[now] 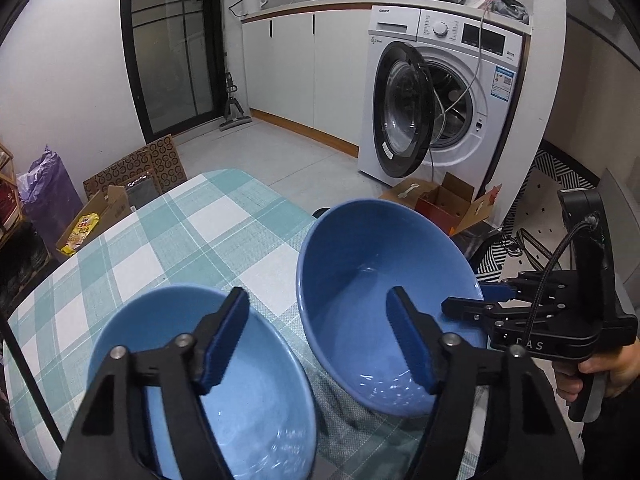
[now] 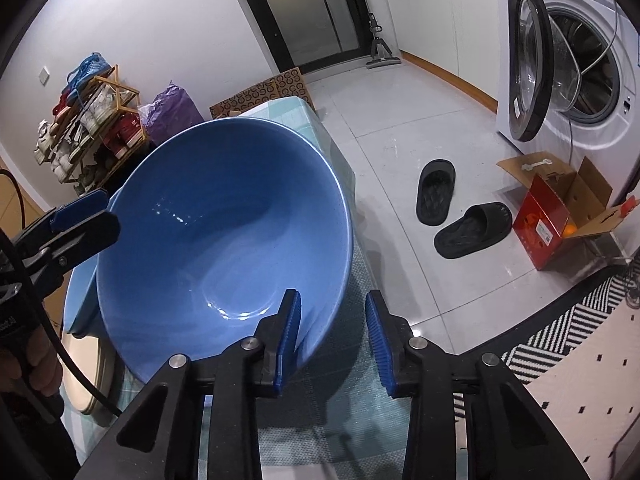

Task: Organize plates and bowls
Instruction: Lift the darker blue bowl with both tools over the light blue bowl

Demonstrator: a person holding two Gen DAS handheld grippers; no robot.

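Note:
Two blue bowls stand on the checked tablecloth (image 1: 168, 240). The bigger bowl (image 1: 384, 300) (image 2: 224, 232) is tilted, its mouth turned towards the cameras. My right gripper (image 2: 332, 336) (image 1: 484, 300) straddles its near rim: the left pad touches the inner wall, and cloth shows between the outer wall and the right pad. The jaws are open. The other bowl (image 1: 256, 400) sits level at the lower left. My left gripper (image 1: 320, 340) (image 2: 80, 220) hangs open above both bowls, one finger over each, gripping nothing.
A beige plate (image 2: 86, 376) lies under the bowls at the table's left edge. On the floor are two black slippers (image 2: 436, 192), a red carton (image 2: 544, 220) and an open-doored washing machine (image 1: 440, 100). A shoe rack (image 2: 92, 120) stands by the wall.

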